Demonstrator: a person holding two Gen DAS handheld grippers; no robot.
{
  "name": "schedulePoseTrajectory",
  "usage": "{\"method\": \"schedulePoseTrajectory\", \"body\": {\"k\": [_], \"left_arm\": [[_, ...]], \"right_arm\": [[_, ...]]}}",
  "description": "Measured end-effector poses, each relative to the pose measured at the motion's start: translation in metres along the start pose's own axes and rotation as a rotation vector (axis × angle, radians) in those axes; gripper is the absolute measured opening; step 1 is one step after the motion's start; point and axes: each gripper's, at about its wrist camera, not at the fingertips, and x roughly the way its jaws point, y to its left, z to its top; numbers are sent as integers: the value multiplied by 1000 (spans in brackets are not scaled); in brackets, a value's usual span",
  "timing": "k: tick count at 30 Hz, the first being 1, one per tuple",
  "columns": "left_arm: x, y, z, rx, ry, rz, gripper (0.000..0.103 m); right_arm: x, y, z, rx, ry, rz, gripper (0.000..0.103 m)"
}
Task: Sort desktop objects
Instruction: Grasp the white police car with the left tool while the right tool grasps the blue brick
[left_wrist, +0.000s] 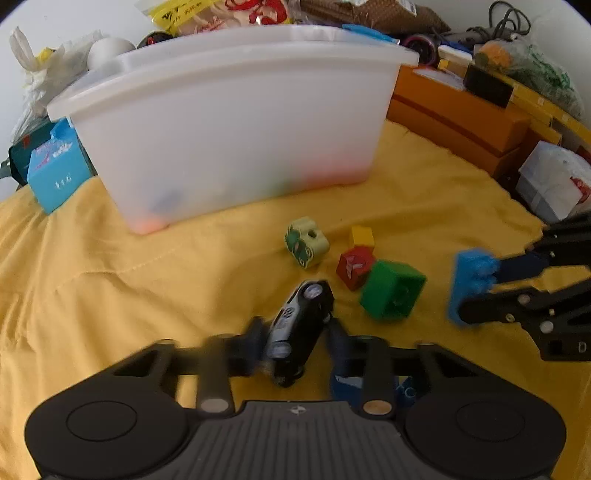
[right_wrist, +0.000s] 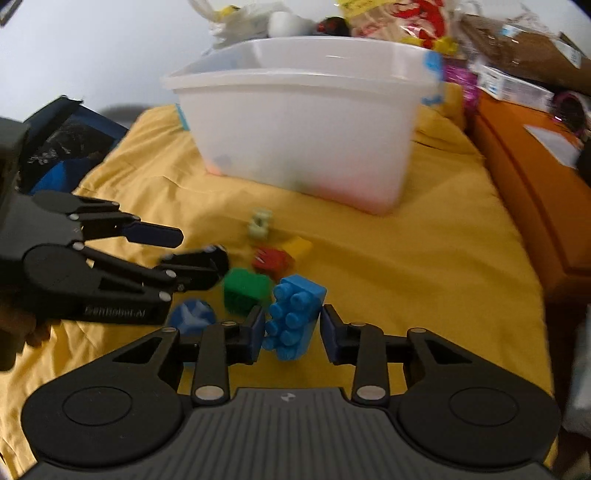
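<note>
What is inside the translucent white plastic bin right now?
Through the translucent white plastic bin's frosted wall only blurred patches show near the bottom: orange-pink, bluish and greenish. What those items are cannot be told; neither camera looks over the rim to the floor.

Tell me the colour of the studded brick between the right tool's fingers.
Blue studded brick; clearest in the right wrist view.

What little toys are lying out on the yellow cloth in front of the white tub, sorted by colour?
Blue: 2, a studded brick and a round piece
Green: 1, a block
Red: 1, a block
Yellow: 1, a block
Pale green: 1, a block with a printed face
Black and silver: 1, a toy car
Total: 7
</note>
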Motion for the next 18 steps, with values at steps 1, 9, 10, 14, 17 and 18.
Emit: {"method": "schedulePoseTrajectory", "body": {"k": [1,9,10,14,17,18], "left_arm": [[-2,-2,-1,2,-8,0,26],[-28,0,-12,-39,-49,1,22],[-33,2,-13,-53,-58,4,22],[-60,11,-9,-89,-127,5,22],[-81,19,-1,-114,-176,11,22],[-88,22,4,-121,-192,16,22]], "right_arm": [[0,-3,-4,1,14,-6,36],[16,-13,-17,71,48,-7,39],[16,-13,-16,70,44,-4,38],[13,-11,-10,44,14,12,33],[-3,-12,-4,38,-33,23,33],[-10,-13,0,44,-48,30,33]]}}
